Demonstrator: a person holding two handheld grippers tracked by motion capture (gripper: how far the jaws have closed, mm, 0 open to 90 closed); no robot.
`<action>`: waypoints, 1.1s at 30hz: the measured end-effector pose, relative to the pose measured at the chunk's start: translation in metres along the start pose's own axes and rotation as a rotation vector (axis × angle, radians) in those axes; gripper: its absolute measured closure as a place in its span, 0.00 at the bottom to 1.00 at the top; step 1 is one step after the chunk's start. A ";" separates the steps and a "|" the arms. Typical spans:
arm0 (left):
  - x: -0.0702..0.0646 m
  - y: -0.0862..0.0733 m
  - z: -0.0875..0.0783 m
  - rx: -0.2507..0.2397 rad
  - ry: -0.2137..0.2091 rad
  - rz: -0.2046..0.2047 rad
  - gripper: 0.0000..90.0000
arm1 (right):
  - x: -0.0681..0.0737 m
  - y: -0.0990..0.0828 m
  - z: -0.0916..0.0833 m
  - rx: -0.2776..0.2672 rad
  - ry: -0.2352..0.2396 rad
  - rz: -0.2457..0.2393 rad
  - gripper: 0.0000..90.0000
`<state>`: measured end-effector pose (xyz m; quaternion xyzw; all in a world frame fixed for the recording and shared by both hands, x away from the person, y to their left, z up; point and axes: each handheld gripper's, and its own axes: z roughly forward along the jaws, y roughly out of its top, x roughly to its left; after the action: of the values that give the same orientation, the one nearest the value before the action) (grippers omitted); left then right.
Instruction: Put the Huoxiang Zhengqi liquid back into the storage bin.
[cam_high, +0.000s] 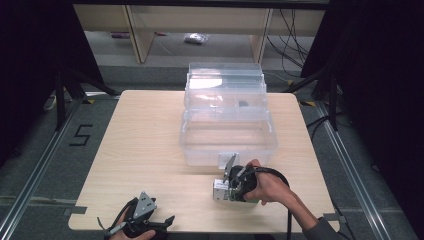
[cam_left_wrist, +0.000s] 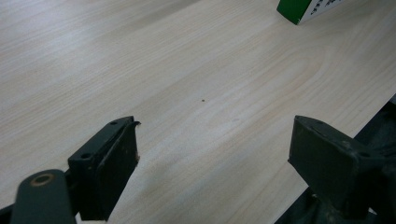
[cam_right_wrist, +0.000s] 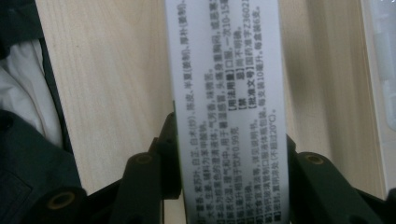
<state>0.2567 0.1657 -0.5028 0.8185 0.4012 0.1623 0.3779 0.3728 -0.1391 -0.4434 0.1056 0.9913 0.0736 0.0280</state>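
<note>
Right claw clamped on a small carton, one black jaw pressed to each long side in the right gripper view, white printed face turned up toward the camera, pale wood of the worktop beneath. From above, same carton seen as a small white box held low over the near right part of the worktop, just in front of the clear plastic bin, a hand wrapped round the claw's body and a black cable trailing back toward the near edge. Close to the bin's front wall but apart from it. Bin itself large, see-through, lid tipped up at the back, a small dark item inside, too small to make out. Left claw parked at the near left edge of the worktop, well apart from the carton. In the left gripper view, left claw gaping wide, nothing between the jaws but bare wood grain. At the top right of that view, a corner of a box, green and white, resting on the worktop farther off. A "5" taped on the floor to the left of the worktop.
</note>
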 end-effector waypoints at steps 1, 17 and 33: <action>0.000 0.000 0.000 -0.006 -0.005 -0.009 0.17 | 0.000 0.000 0.000 -0.003 -0.006 -0.001 0.69; 0.000 0.000 0.000 0.005 0.003 0.006 0.17 | -0.006 -0.003 -0.014 -0.011 0.003 -0.015 0.72; 0.000 0.000 0.000 0.003 0.004 0.001 0.17 | -0.019 -0.007 -0.059 -0.057 0.008 -0.021 0.72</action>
<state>0.2569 0.1660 -0.5030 0.8190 0.4016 0.1634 0.3758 0.3855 -0.1585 -0.3850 0.0941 0.9900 0.1018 0.0276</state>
